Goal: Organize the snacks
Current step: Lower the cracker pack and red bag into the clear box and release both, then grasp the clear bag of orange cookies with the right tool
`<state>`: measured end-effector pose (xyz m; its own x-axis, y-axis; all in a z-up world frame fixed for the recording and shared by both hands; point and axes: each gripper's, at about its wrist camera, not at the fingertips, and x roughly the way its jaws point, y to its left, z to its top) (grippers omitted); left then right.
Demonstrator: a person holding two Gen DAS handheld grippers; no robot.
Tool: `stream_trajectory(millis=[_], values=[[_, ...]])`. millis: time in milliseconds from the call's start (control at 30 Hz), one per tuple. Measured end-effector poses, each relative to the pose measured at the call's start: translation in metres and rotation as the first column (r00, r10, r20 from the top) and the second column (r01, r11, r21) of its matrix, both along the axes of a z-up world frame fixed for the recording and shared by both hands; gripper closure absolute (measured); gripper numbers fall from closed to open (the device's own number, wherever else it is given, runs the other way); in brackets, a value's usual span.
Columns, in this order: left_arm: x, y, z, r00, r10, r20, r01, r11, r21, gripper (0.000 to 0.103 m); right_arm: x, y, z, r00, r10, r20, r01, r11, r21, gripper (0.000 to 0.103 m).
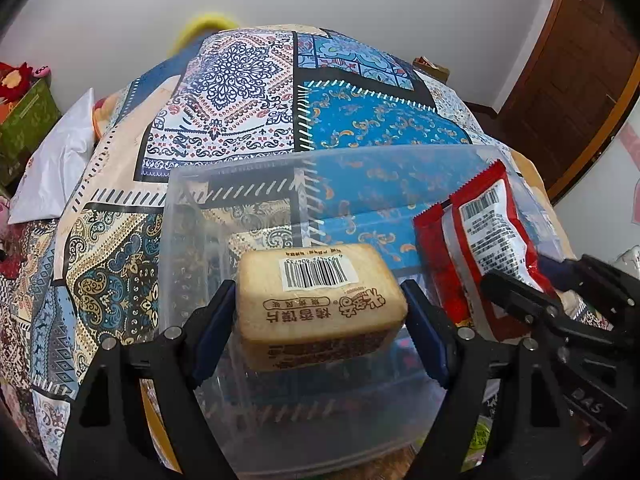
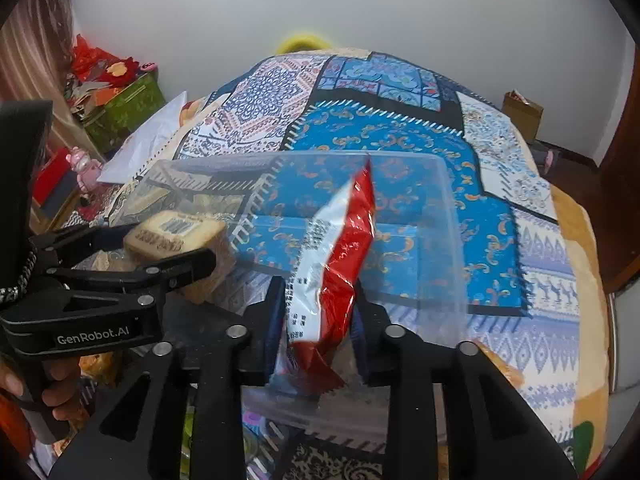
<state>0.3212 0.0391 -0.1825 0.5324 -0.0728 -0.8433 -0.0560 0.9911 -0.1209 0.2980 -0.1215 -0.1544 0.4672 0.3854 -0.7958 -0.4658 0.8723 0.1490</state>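
Left gripper (image 1: 320, 312), padded fingers (image 1: 214, 332) closing on the two short sides of a wrapped toasted bread-slice pack (image 1: 320, 300); the pack is hanging level over the open clear plastic storage box (image 1: 240, 168). Right gripper (image 2: 316, 320), fingers (image 2: 274, 312) pinching the lower part of a red-and-white foil snack packet (image 2: 336, 264), which is standing upright over the same box, beside the bread pack and apart from it. The box is resting on a table under a patchwork-print tablecloth (image 2: 540, 280); whether anything is already lying on the box floor cannot be told.

Step in hand, as judged: both snacks are being lowered into the box. To do it well, each pack should be going down inside the rim before the fingers are parting, the bread pack kept flat toward the left wall, the packet laid down on the right so that the two are not overlapping; a light squeeze is sparing the bread.

Writing: a barcode label and brown Chinese characters on the bread wrapper, too distorted to read reliably; a barcode and fine print on the packet, illegible; "GenRobot.AI" on the left gripper's body in the right wrist view.
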Motion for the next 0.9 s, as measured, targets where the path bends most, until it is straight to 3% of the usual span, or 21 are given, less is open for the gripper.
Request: stream_trajectory(millis=[33,133,367,567,733,900], values=[[-0.002,0.0,0.003,1.0,0.0,0.009,0.0,1.0,-0.001,0.022,-0.001,-0.002,0.002,1.0,-0.003,0.004,0.003,1.0,-0.003,0.056],[-0.01,-0.002,0.017,0.998,-0.008,0.054,0.007,1.0,0.011,0.018,-0.006,-0.006,0.011,0.999,-0.018,0.035,0.018,1.0,-0.002,0.045],[-0.043,-0.006,0.065,0.986,-0.022,0.167,0.016,0.999,0.038,0.015,-0.029,-0.014,0.041,0.994,-0.022,0.103,0.021,1.0,0.012,0.044],[-0.092,-0.006,0.1,0.968,-0.029,0.251,0.011,0.997,0.073,0.011,-0.061,-0.024,0.069,0.984,-0.035,0.176,0.028,0.999,0.045,0.036],[-0.133,-0.004,0.11,0.959,-0.02,0.283,0.0,0.997,0.072,0.007,-0.092,-0.033,0.081,0.975,-0.043,0.216,0.032,0.998,0.056,0.033],[-0.171,-0.003,0.099,0.964,-0.012,0.264,-0.007,0.997,0.073,0.006,-0.119,-0.045,0.076,0.973,-0.066,0.219,0.055,0.997,0.059,0.032]])
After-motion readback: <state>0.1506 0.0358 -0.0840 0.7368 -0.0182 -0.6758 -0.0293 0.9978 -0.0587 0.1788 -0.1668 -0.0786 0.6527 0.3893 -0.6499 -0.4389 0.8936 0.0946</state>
